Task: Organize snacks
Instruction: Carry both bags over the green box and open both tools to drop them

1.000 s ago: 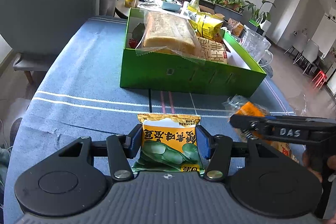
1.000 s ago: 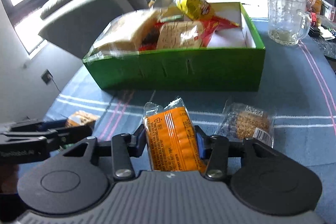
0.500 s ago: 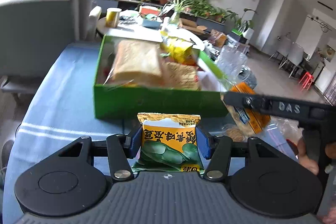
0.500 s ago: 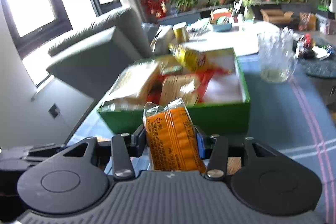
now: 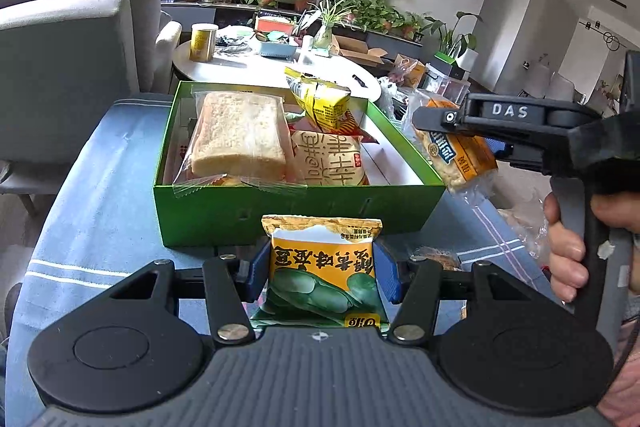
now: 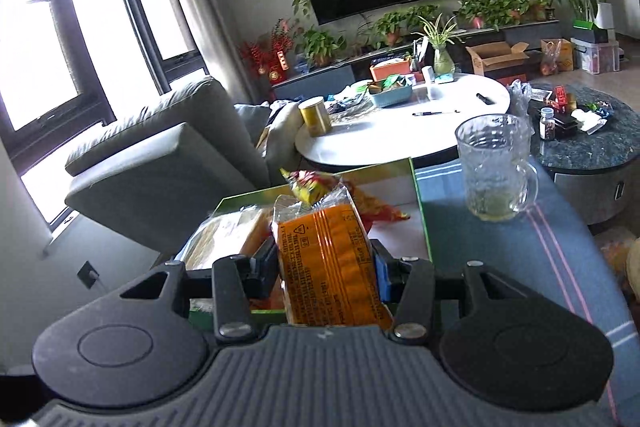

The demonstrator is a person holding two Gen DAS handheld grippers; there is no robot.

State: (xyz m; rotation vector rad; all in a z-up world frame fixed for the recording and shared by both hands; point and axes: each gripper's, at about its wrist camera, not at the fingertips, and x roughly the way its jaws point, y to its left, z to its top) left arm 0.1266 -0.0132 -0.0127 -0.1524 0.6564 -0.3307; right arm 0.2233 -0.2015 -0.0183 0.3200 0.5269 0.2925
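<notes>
Both fingers (image 5: 256, 269) on snack packets (image 5: 323, 273).

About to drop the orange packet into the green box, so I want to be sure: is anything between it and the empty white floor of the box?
Nothing visible blocks it. The orange packet, held by the right gripper, hangs over the green box, whose right side is bare.

Light: bright daylight from the tall dark-framed windows (image 6: 60, 39), blown out white.
Glare: sheen on the round white tabletop (image 6: 400, 131).
Focus: sharp; fisheye bends edges.
</notes>
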